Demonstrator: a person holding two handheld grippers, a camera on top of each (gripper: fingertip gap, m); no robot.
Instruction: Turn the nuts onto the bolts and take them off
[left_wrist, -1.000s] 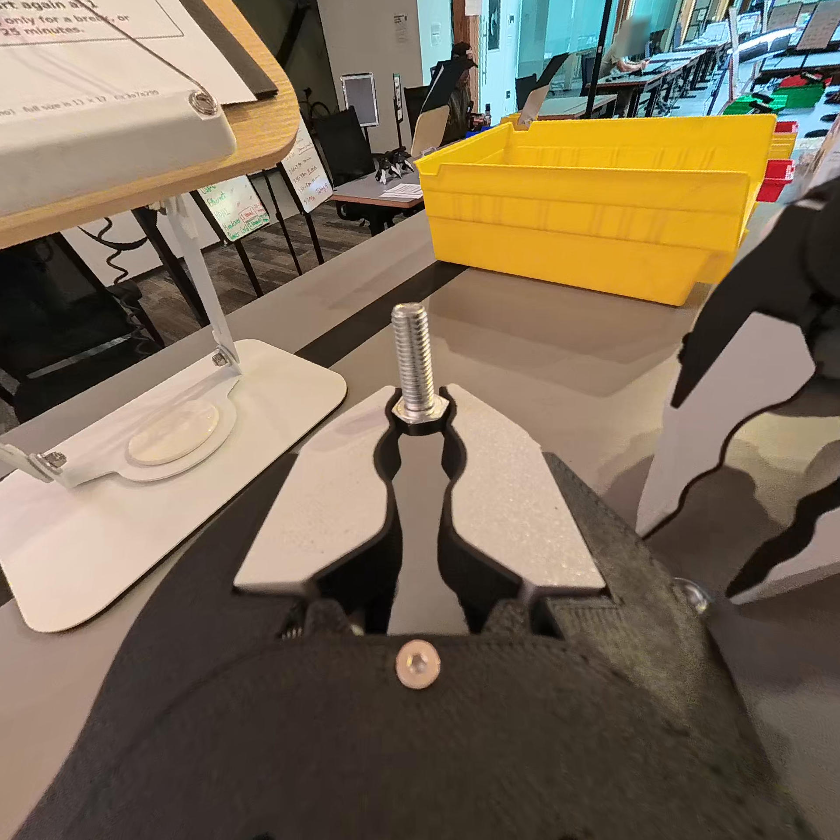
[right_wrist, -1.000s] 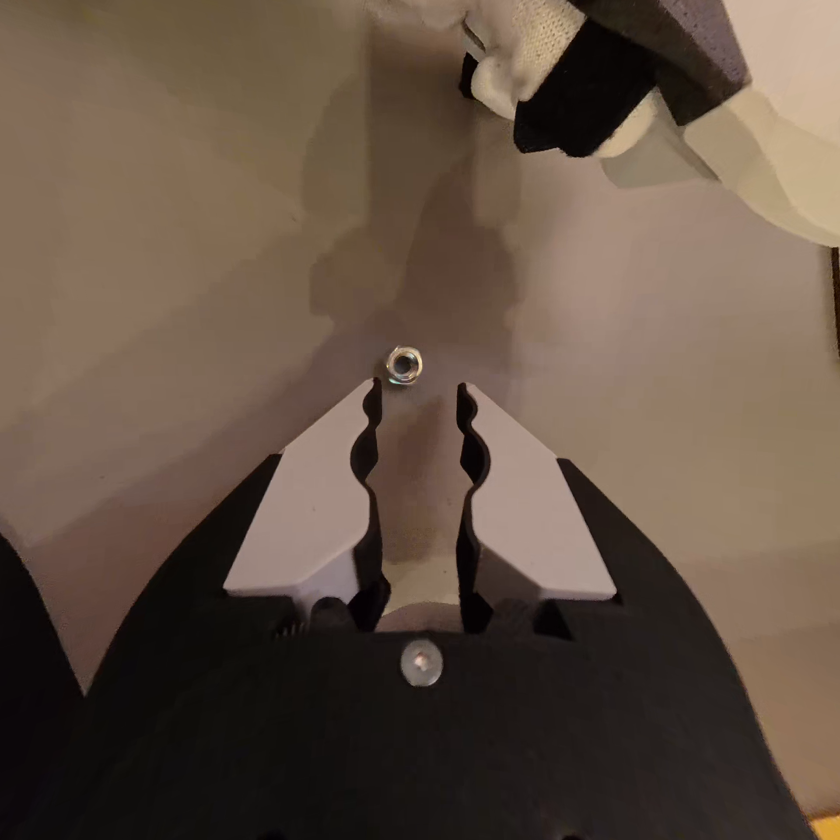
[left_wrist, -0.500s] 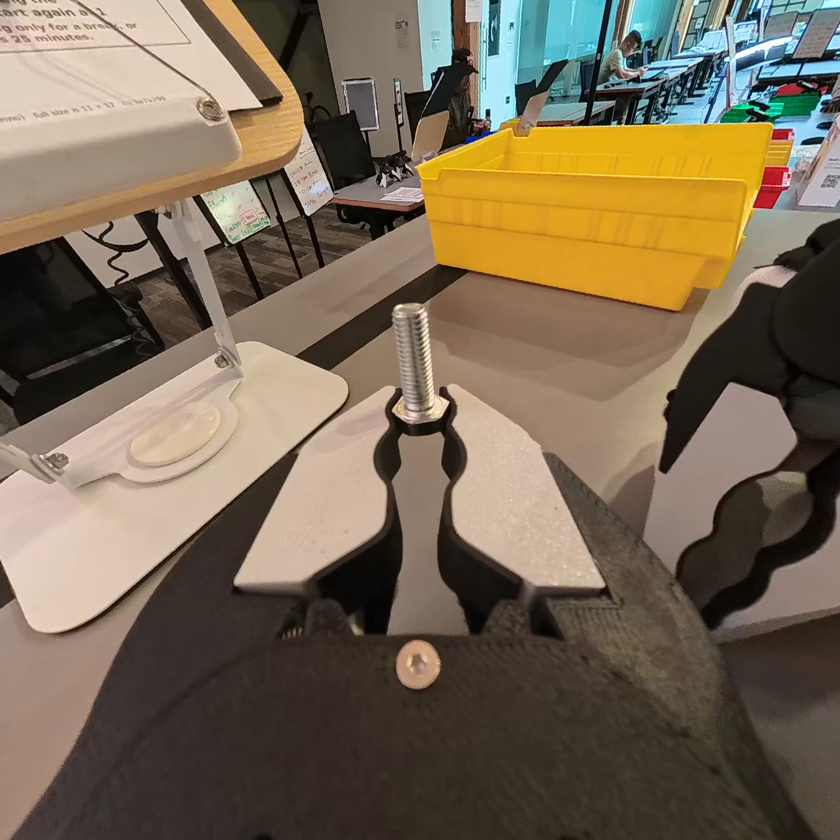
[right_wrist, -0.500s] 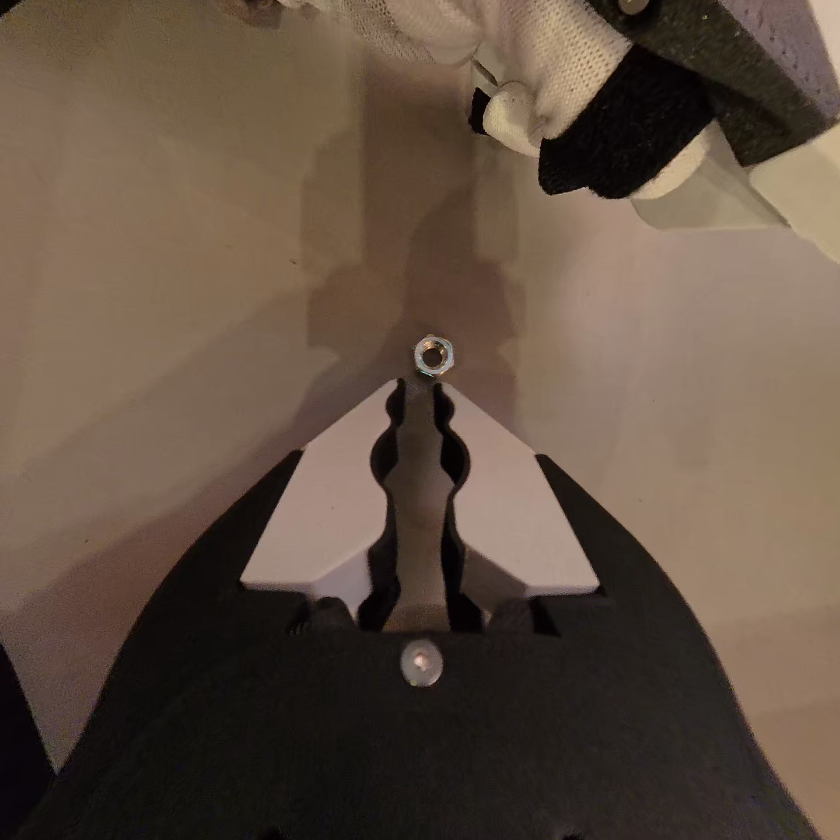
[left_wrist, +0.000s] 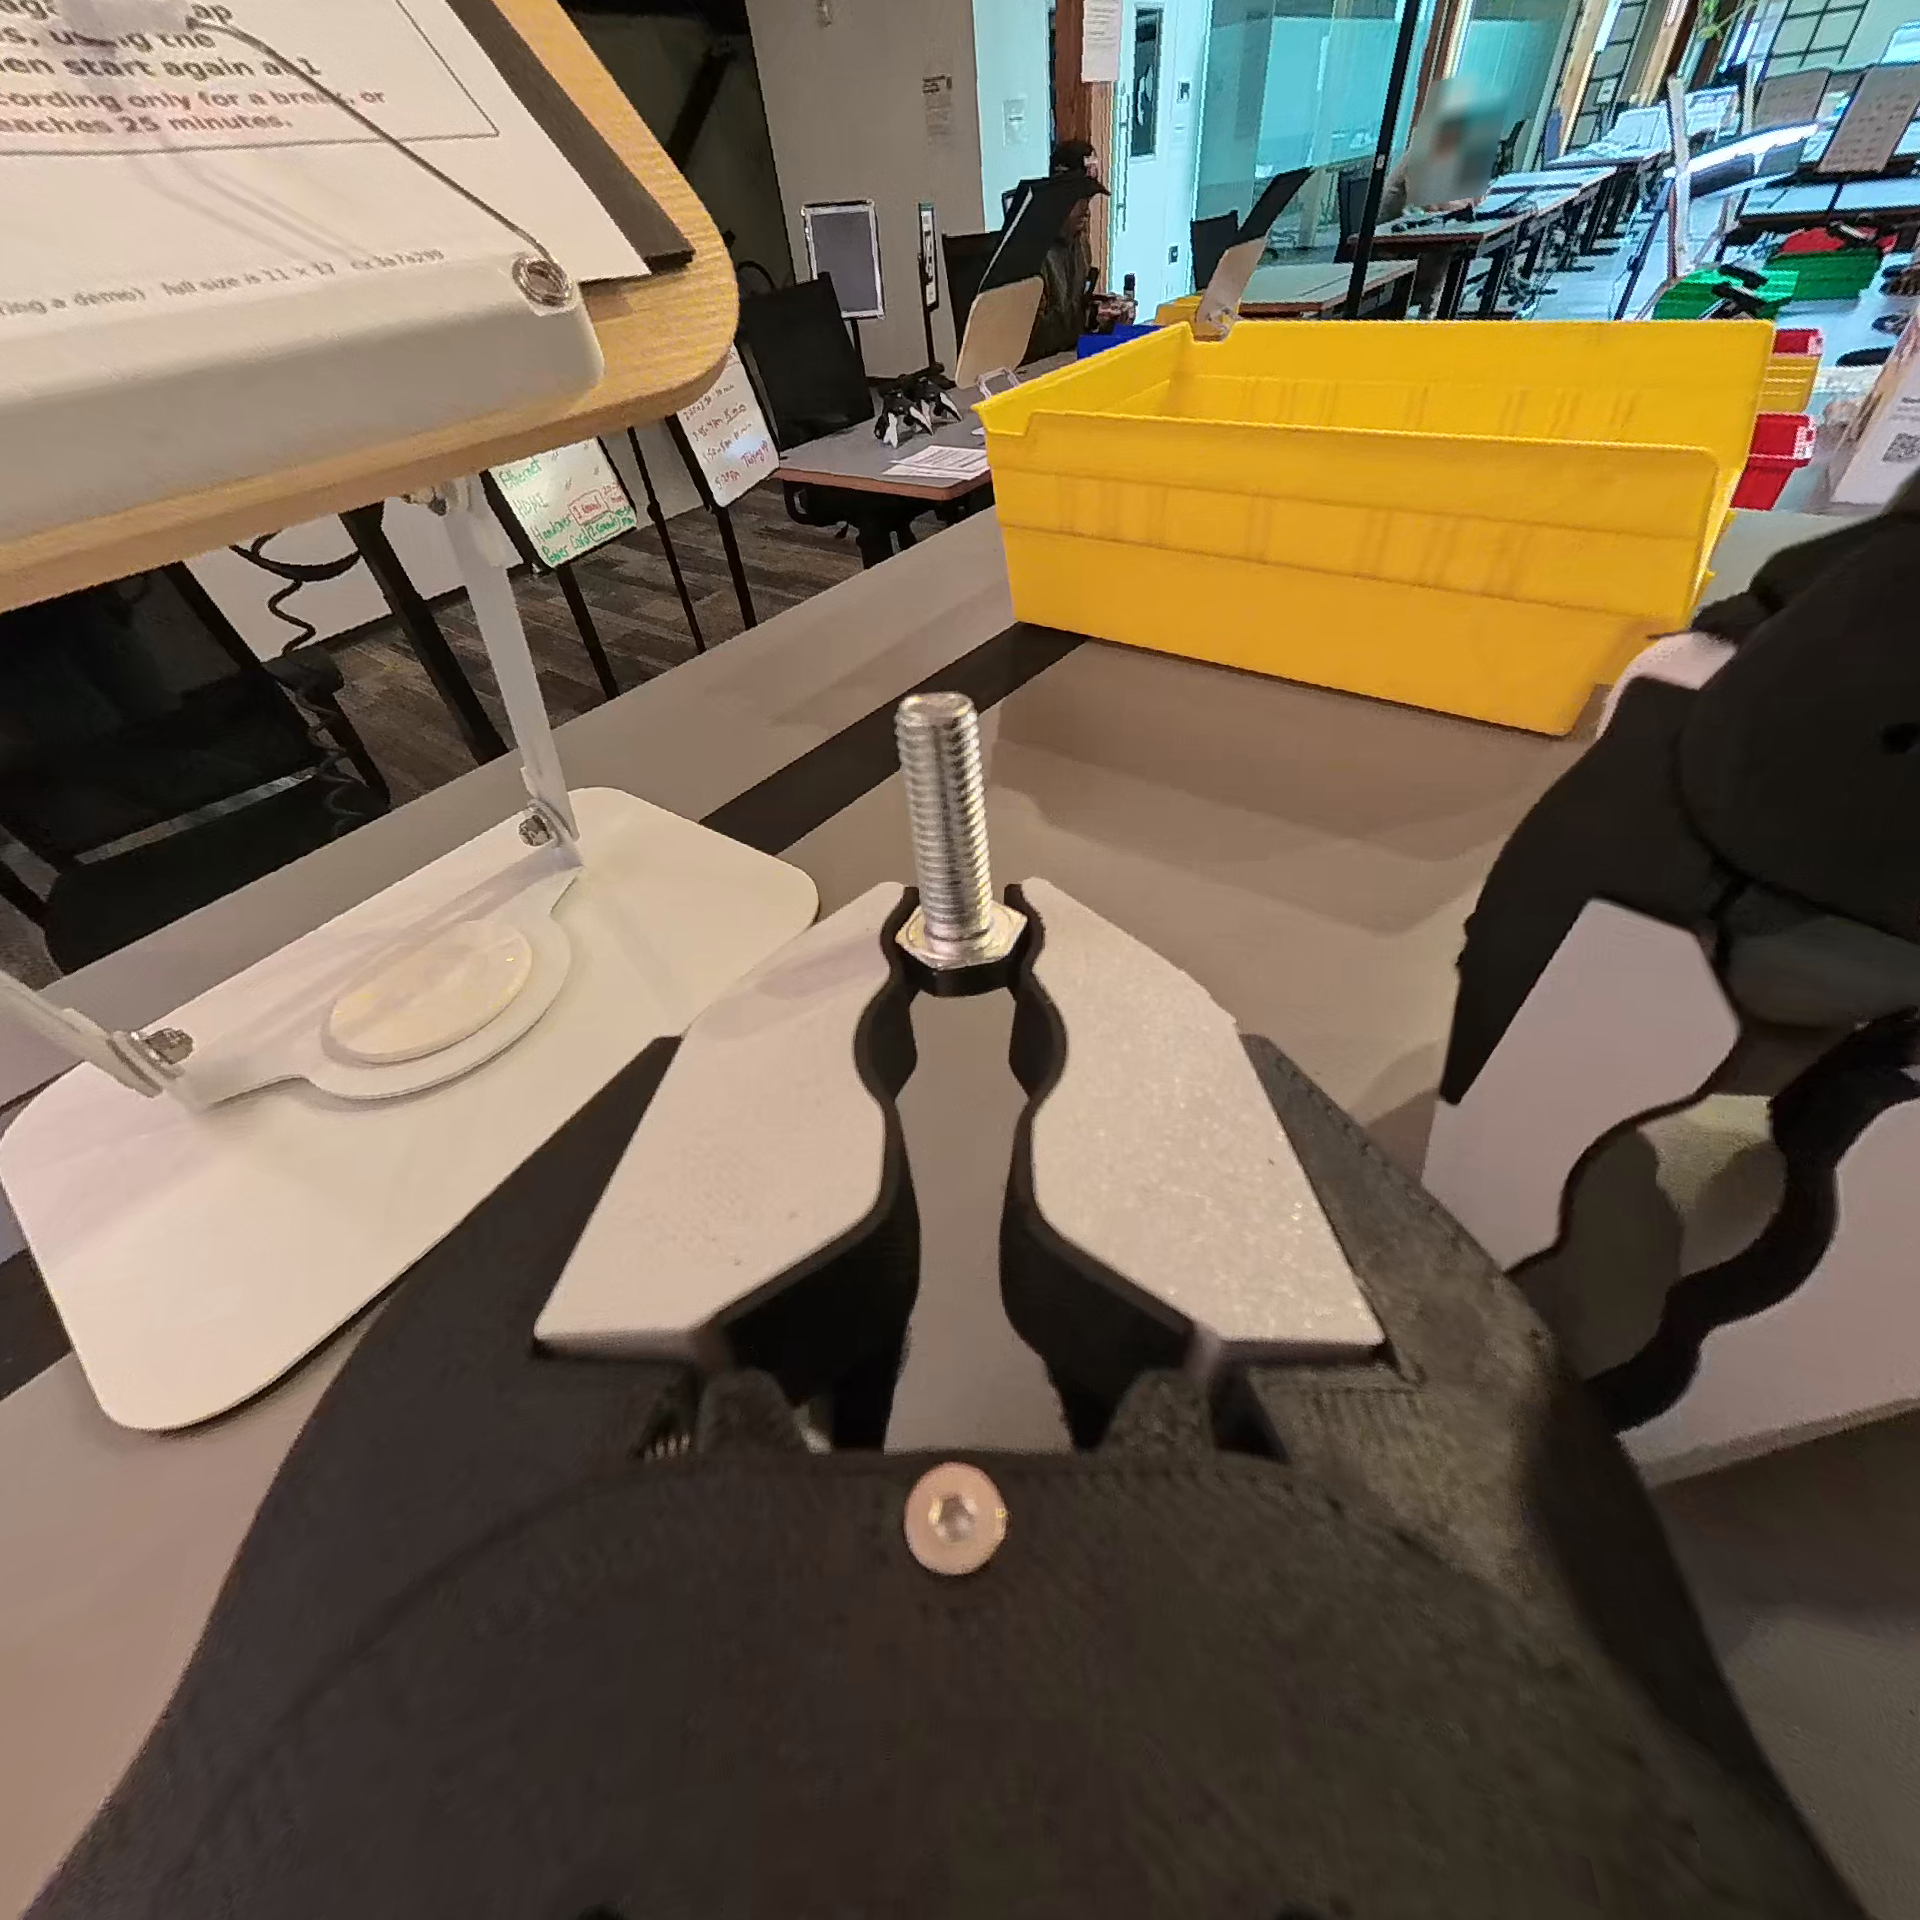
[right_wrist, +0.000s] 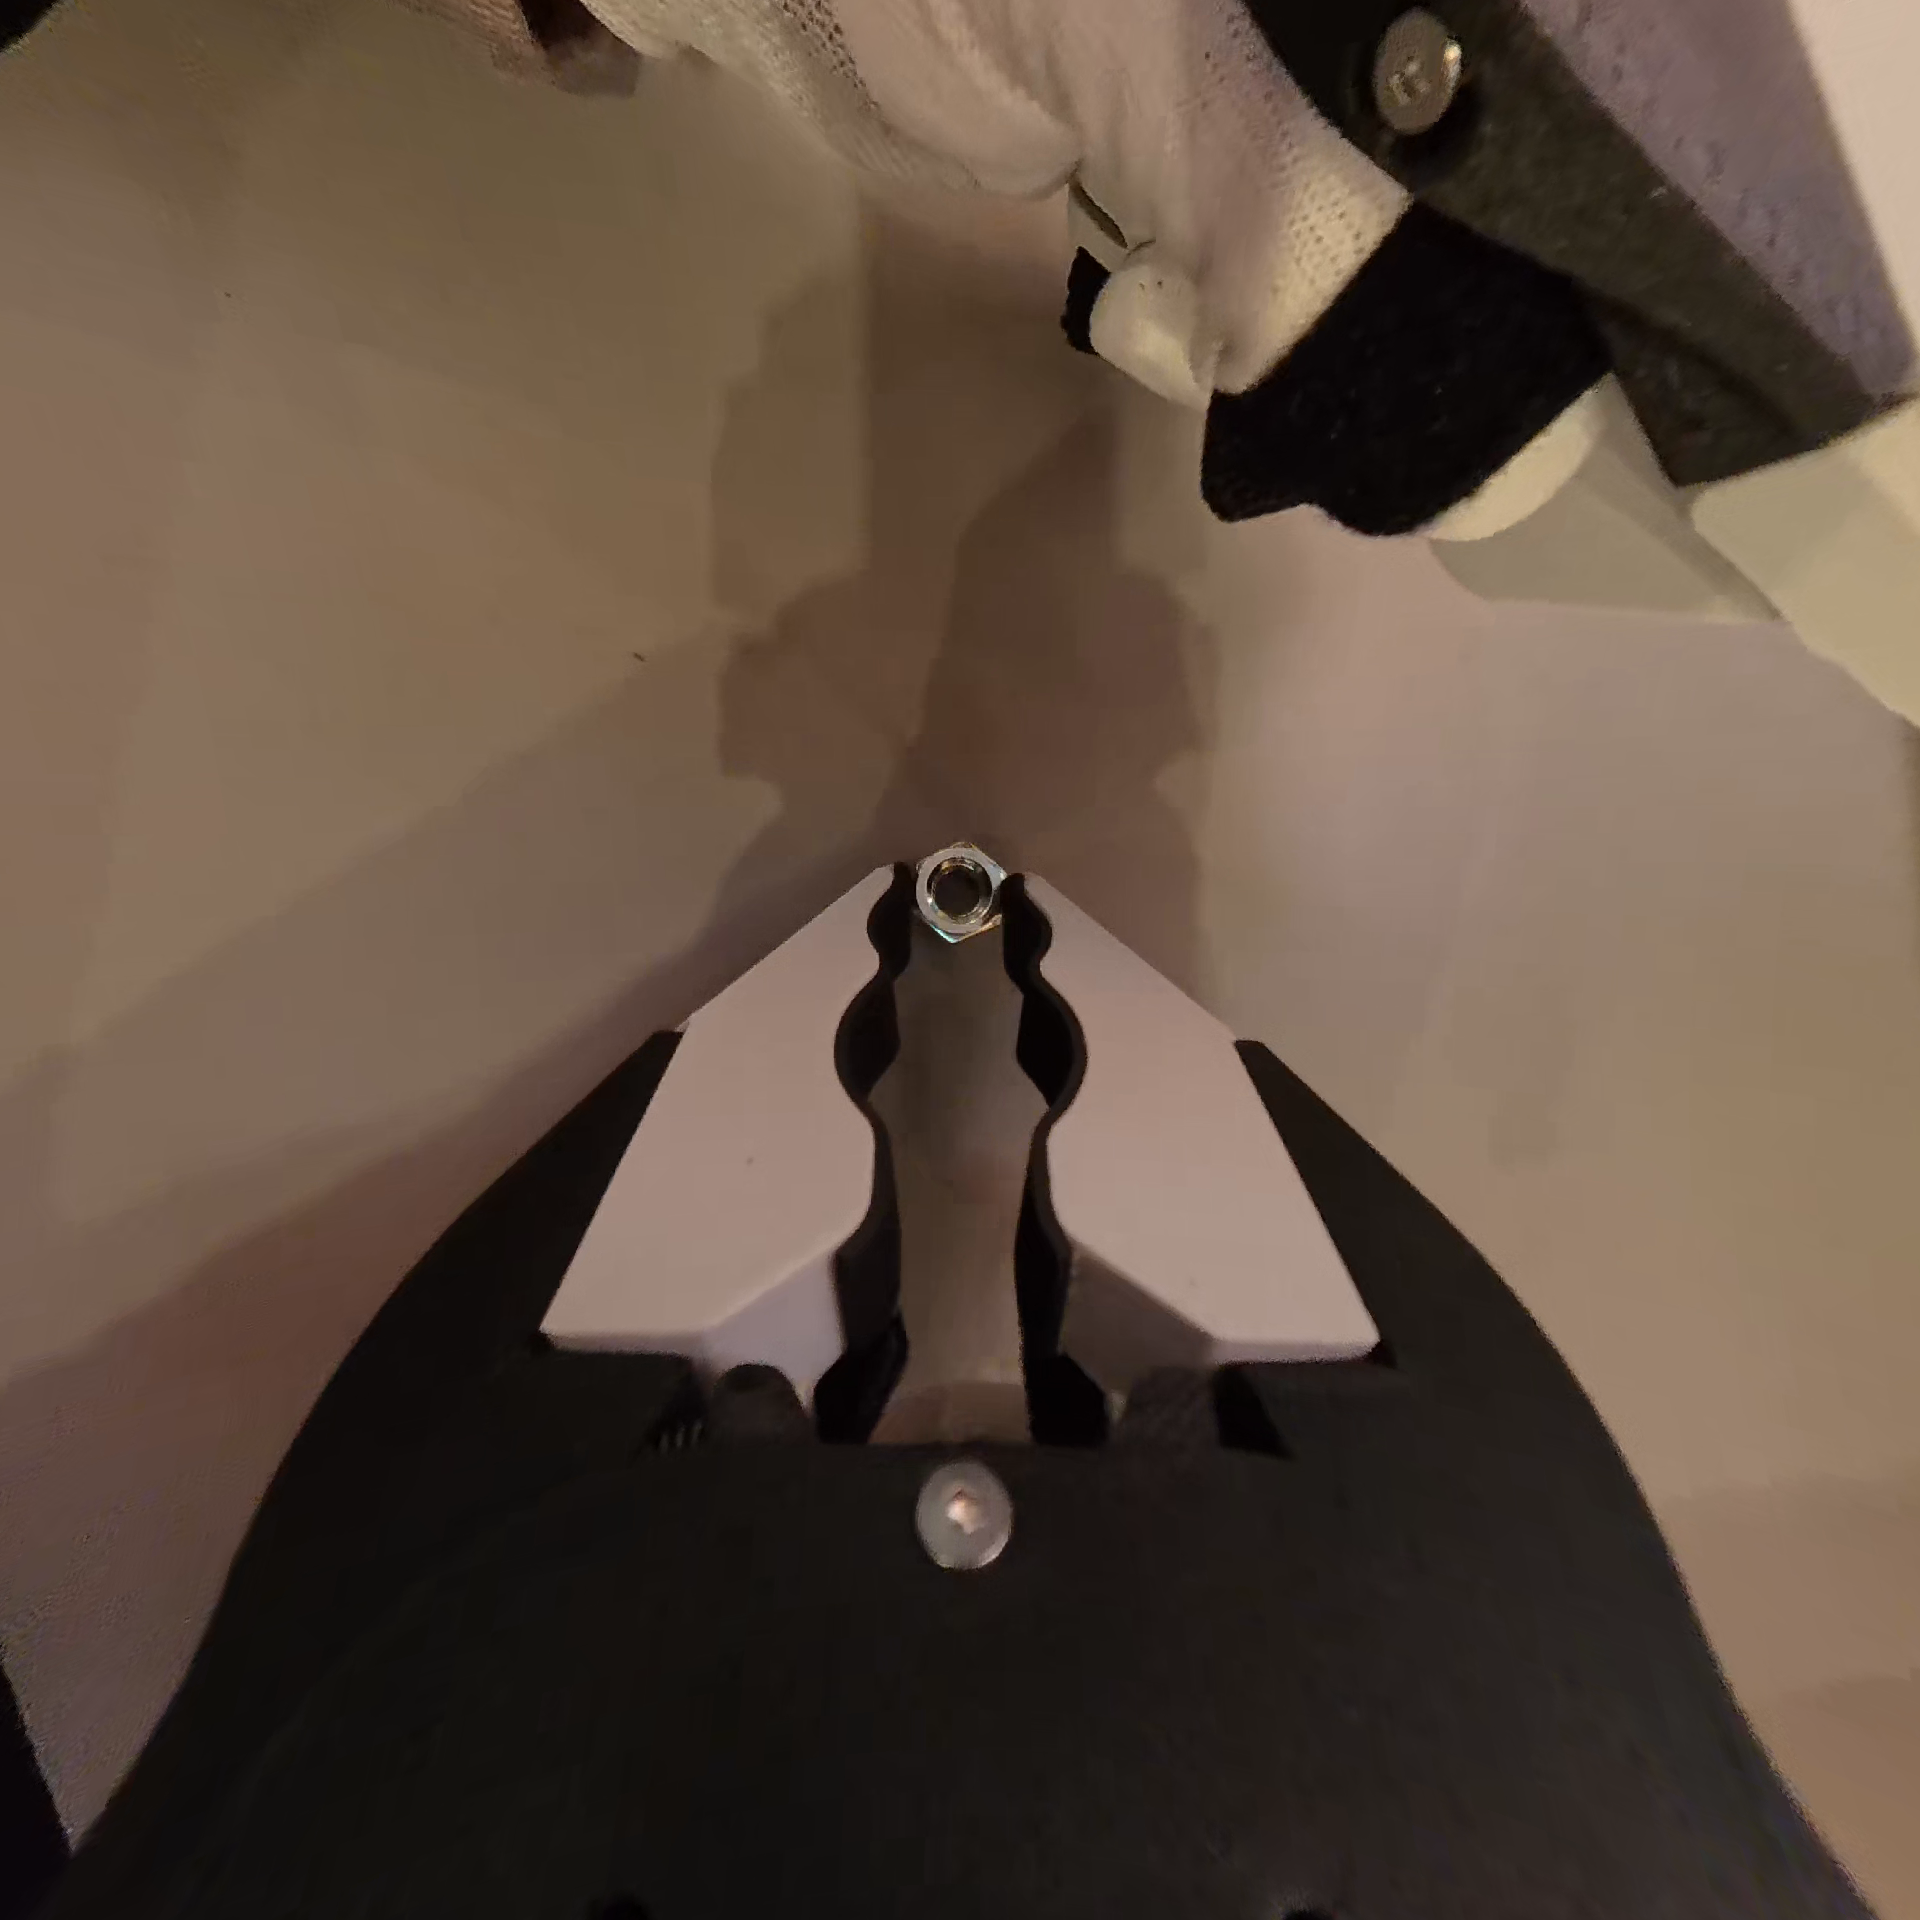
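Left gripper (left_wrist: 961, 951) jaws clench the upright bolt's (left_wrist: 940, 821) head; right gripper (right_wrist: 958, 906) jaws pinch the nut (right_wrist: 957, 896).

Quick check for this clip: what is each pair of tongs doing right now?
Left tongs: closed on the bolt by its hex head, threads pointing up.
Right tongs: closed on the nut at the tips.

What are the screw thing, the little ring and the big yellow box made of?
The bolt looks like bright, shiny metal, probably plated steel: its silvery threads catch the light. The nut looks like the same shiny metal, with glinting flat sides. The yellow bin looks like hard moulded plastic: even colour, smooth, slightly glossy walls with moulded ridges.
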